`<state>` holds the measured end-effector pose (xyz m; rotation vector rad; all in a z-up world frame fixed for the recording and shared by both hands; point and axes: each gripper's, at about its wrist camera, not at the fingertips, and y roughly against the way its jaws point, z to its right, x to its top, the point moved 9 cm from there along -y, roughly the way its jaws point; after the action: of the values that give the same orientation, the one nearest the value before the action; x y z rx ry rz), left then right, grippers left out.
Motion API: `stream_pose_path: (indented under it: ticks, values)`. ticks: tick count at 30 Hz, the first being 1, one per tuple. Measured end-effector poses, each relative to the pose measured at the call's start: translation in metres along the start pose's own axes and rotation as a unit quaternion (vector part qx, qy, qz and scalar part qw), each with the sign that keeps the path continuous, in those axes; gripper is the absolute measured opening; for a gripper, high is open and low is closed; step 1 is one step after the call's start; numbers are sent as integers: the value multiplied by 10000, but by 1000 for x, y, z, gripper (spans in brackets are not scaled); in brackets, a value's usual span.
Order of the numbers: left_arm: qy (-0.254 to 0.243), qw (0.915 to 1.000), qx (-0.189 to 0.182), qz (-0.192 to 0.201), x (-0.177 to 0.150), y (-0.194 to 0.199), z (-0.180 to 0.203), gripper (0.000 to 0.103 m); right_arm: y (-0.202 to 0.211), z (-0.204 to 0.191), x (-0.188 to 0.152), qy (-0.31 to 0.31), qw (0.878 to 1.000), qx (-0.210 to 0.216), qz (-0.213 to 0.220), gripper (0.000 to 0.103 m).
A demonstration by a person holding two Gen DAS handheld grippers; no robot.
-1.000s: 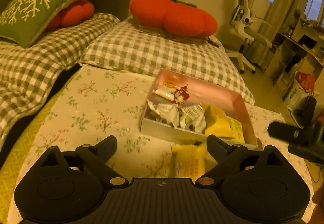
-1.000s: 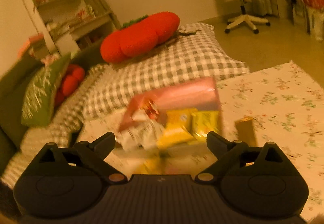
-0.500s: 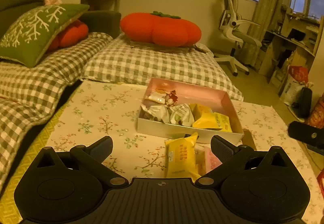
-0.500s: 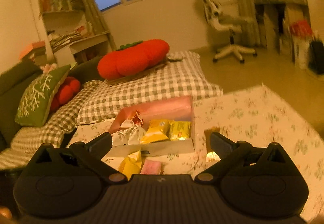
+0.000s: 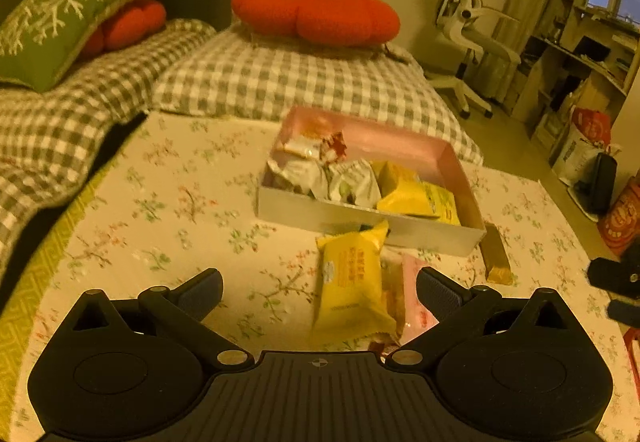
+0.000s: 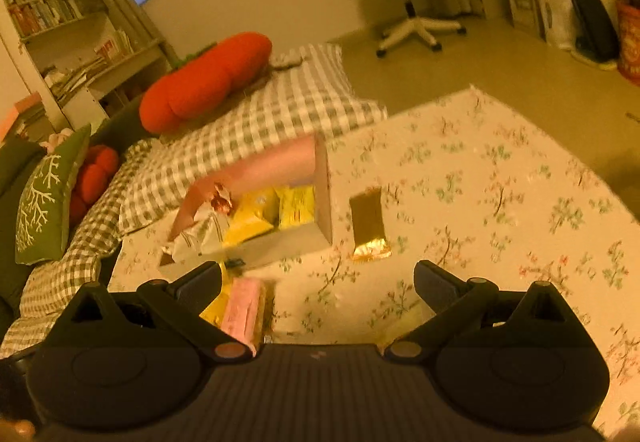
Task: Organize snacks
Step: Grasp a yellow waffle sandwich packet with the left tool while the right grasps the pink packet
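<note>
A shallow pink-lined box (image 5: 424, 152) (image 6: 276, 166) on the floral tablecloth holds several white, red and yellow snack packs. In front of it lie a loose yellow pack (image 5: 352, 278), a pink pack (image 5: 416, 294) (image 6: 242, 308) and a gold bar (image 5: 496, 256) (image 6: 368, 220). My left gripper (image 5: 320, 288) is open and empty, hovering just short of the yellow and pink packs. My right gripper (image 6: 318, 280) is open and empty above the cloth, with the gold bar ahead and the pink pack by its left finger. Part of the right gripper (image 5: 616, 282) shows at the left wrist view's right edge.
The table (image 5: 168, 210) abuts a checked sofa (image 5: 280, 82) with an orange pumpkin cushion (image 5: 316, 12) and a green pillow (image 5: 60, 22). A white office chair (image 5: 468, 26), shelves and bags stand on the floor to the right.
Both grippers have tilted down and moved closer to the table. The loose packs now lie nearer the left fingers. The right view has swung right, toward the gold bar.
</note>
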<state>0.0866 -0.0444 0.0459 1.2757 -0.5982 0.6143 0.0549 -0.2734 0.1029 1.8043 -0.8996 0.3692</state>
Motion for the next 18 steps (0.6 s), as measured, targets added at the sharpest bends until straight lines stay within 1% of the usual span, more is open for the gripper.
stream_pose_path:
  ticks: [2, 4, 6, 9, 14, 18]
  values:
    - [17, 10000, -6, -87, -3, -7, 0, 103, -8, -2, -6, -47, 9998, 56, -190, 101]
    - [71, 9998, 23, -206, -6, -16, -2, 103, -13, -1, -10, -30, 9994, -12, -342, 99]
    - [167, 9994, -18, -308, -10, -25, -3, 103, -15, 2, -13, -14, 9990, -111, -422, 98]
    - [328, 9984, -107, -443, -11, -41, -4, 103, -21, 3, -17, -68, 9985, -77, -533, 98]
    - [427, 9975, -147, -535, -11, -66, -3, 103, -36, -11, -27, -62, 9963, 108, -845, 92]
    - [444, 9957, -69, -805, -20, -91, -3, 101, -49, -27, -35, 156, 9943, 128, -1049, 87]
